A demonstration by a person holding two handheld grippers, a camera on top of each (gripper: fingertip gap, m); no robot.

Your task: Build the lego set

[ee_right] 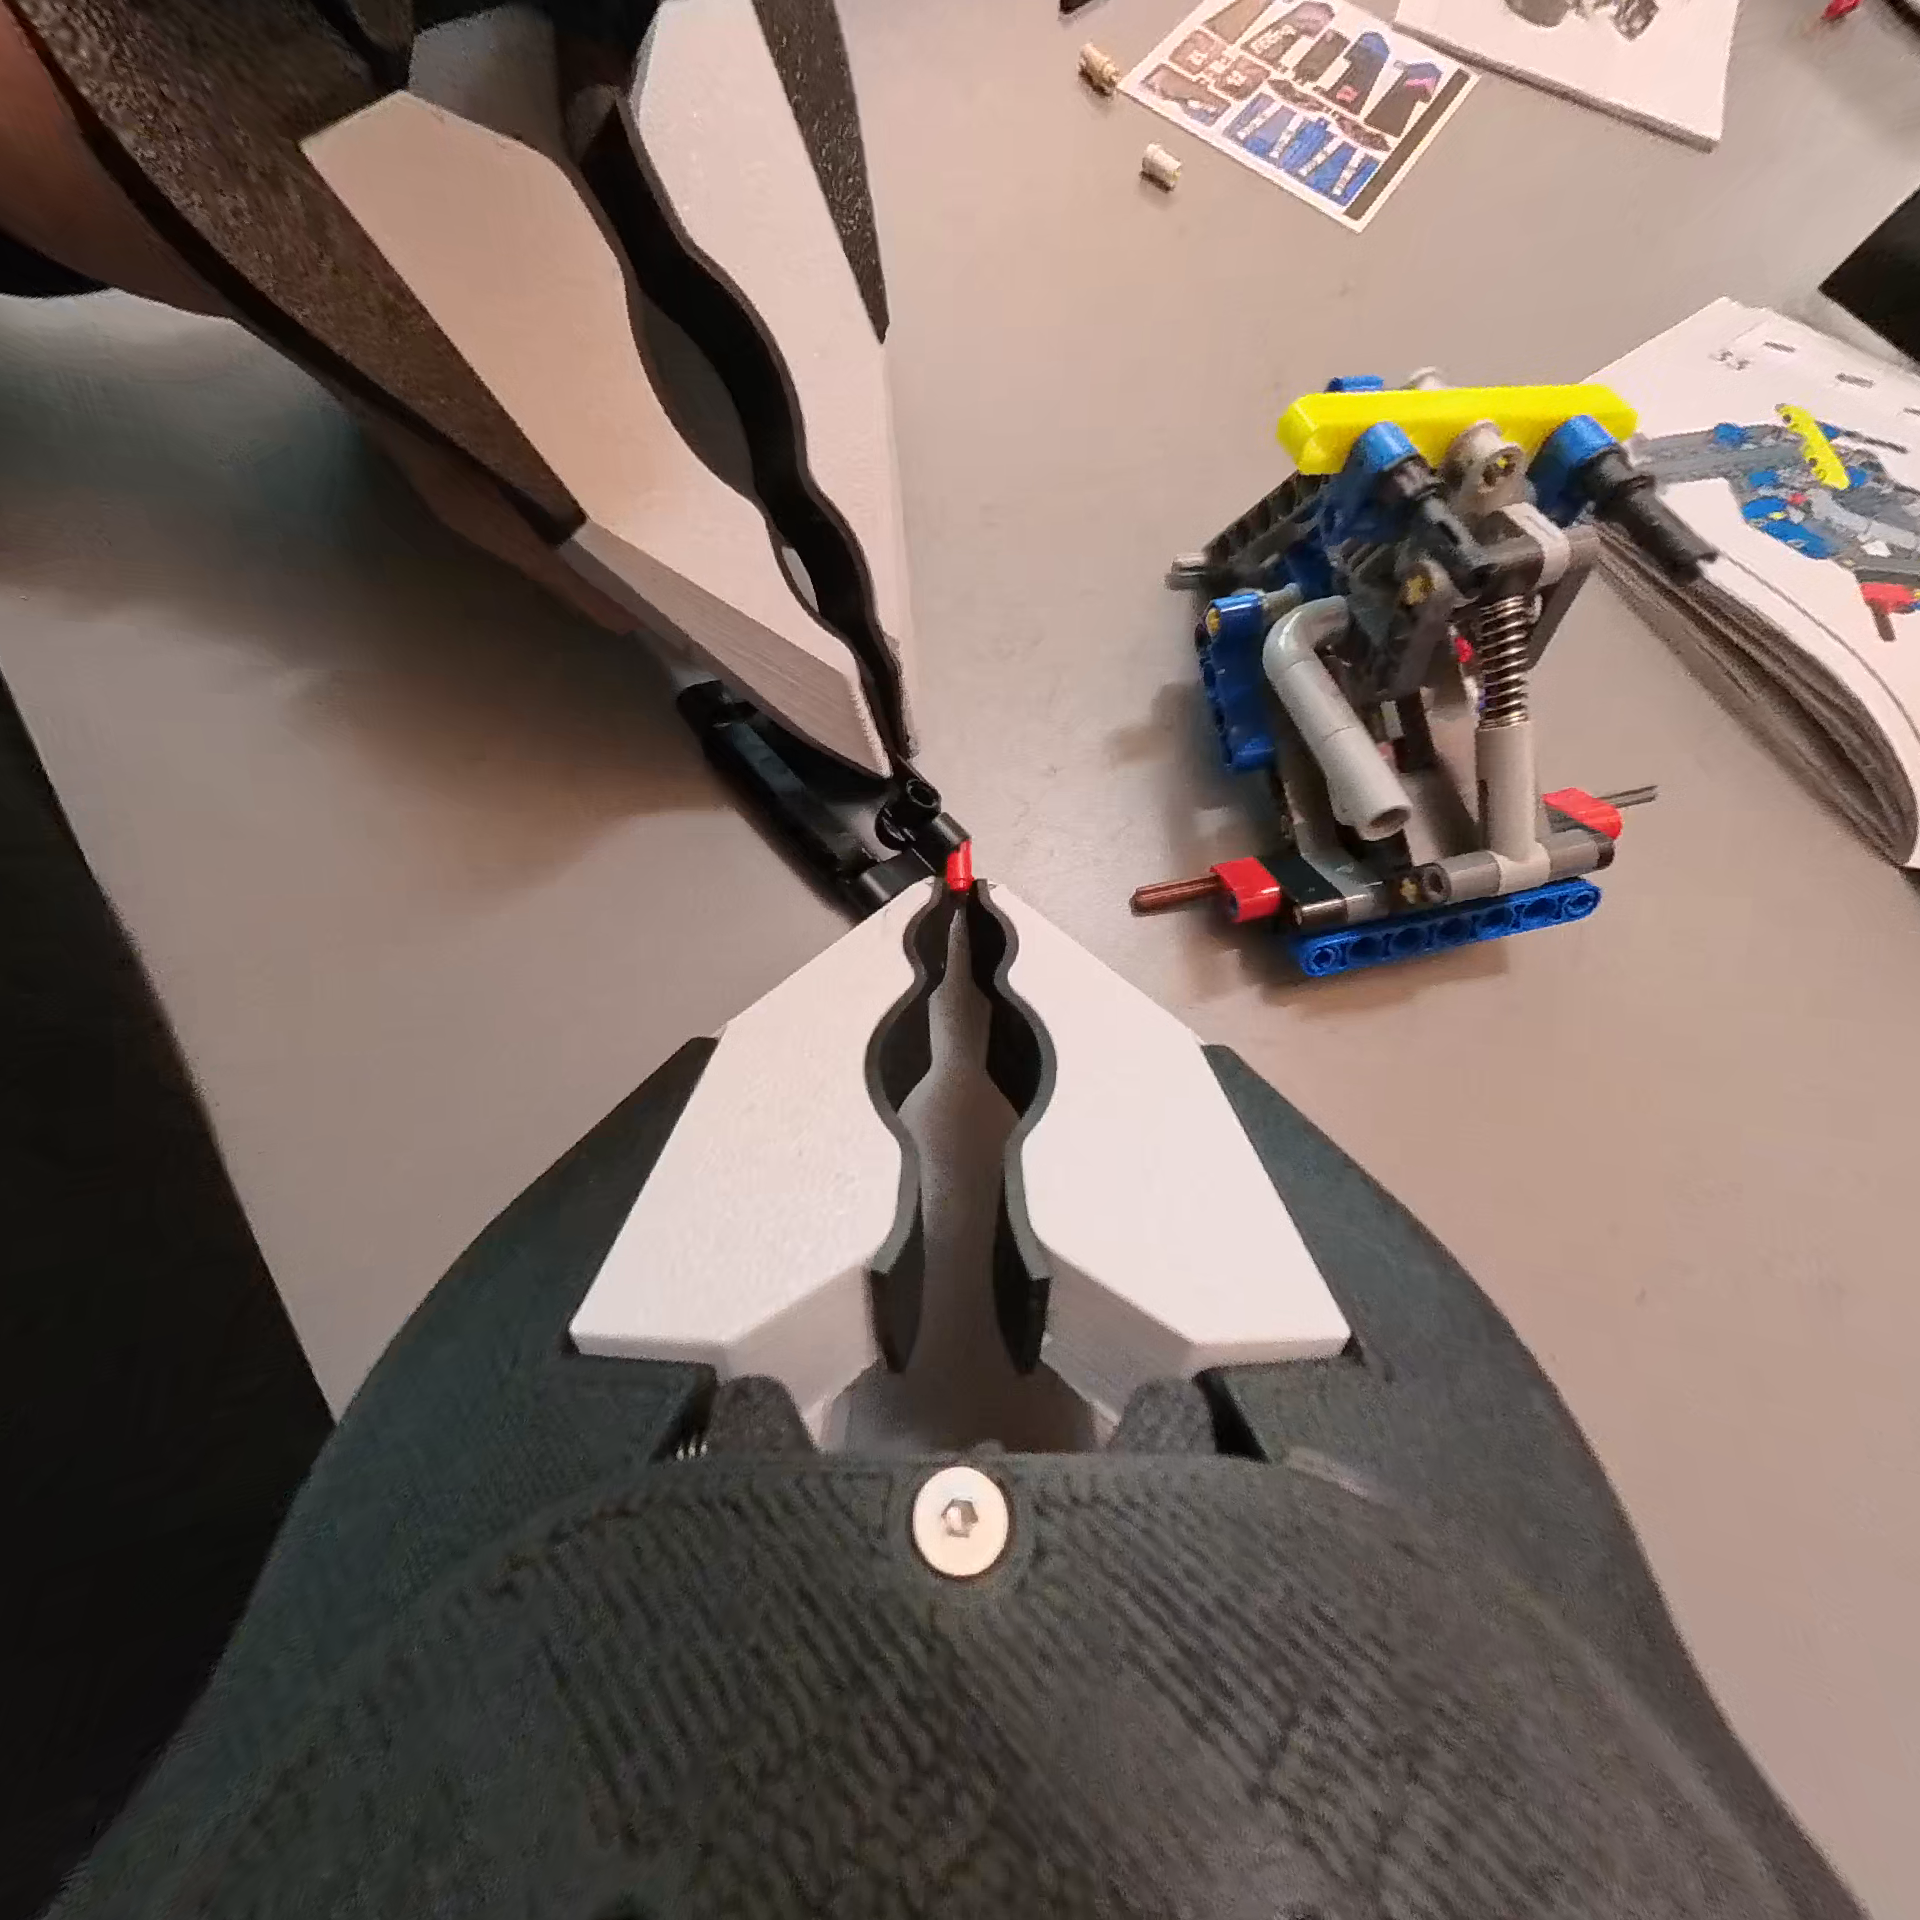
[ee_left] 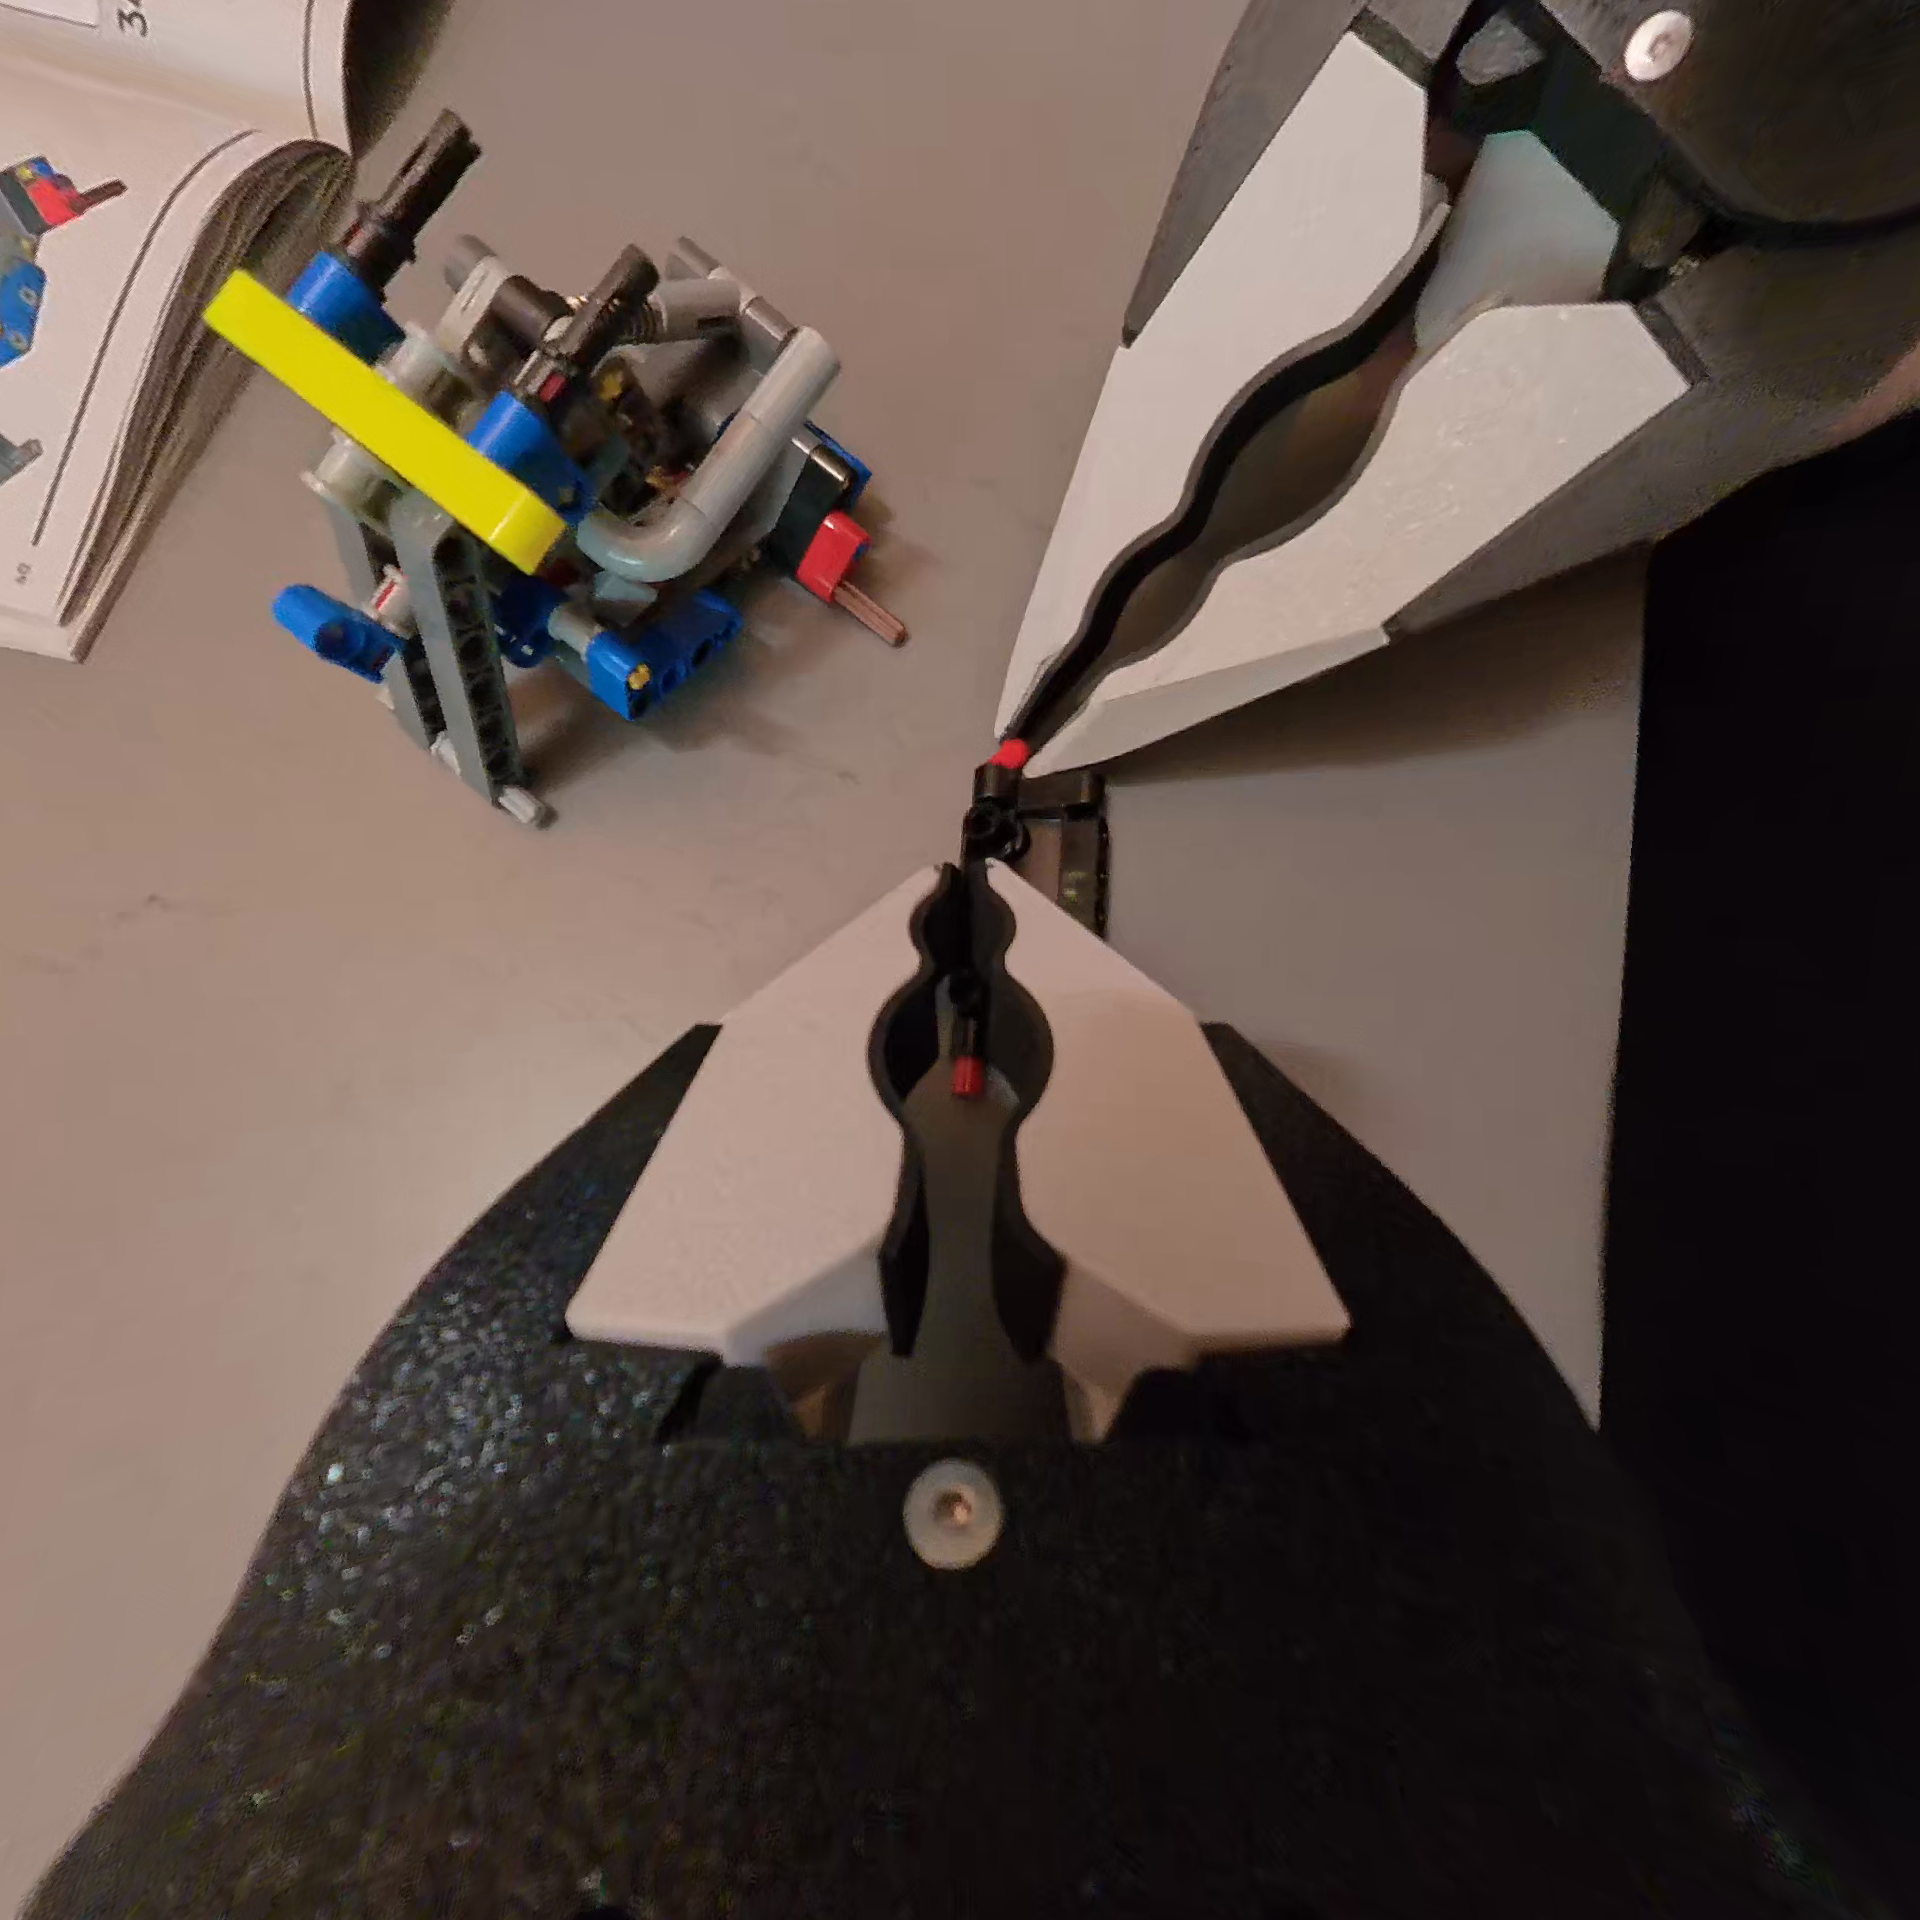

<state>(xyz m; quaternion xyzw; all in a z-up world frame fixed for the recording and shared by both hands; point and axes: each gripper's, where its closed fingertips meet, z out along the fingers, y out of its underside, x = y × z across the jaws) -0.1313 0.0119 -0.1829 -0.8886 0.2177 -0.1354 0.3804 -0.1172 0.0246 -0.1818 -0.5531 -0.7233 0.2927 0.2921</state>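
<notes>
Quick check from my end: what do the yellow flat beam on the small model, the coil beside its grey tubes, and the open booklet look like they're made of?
Yellow flat beam: moulded plastic by its look, smooth, uniform colour, soft sheen. Coil spring: likely metal, with bright glints on its turns. Open booklet: paper, thin stacked page edges, matte printed sheets.

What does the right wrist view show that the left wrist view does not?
Only the right wrist view: a sticker sheet, two small tan pieces and the model's coil spring. Only the left wrist view: a second red tip inside the left gripper. Both: the brick model, open booklet, and the right gripper shut on a red-tipped black piece.
</notes>
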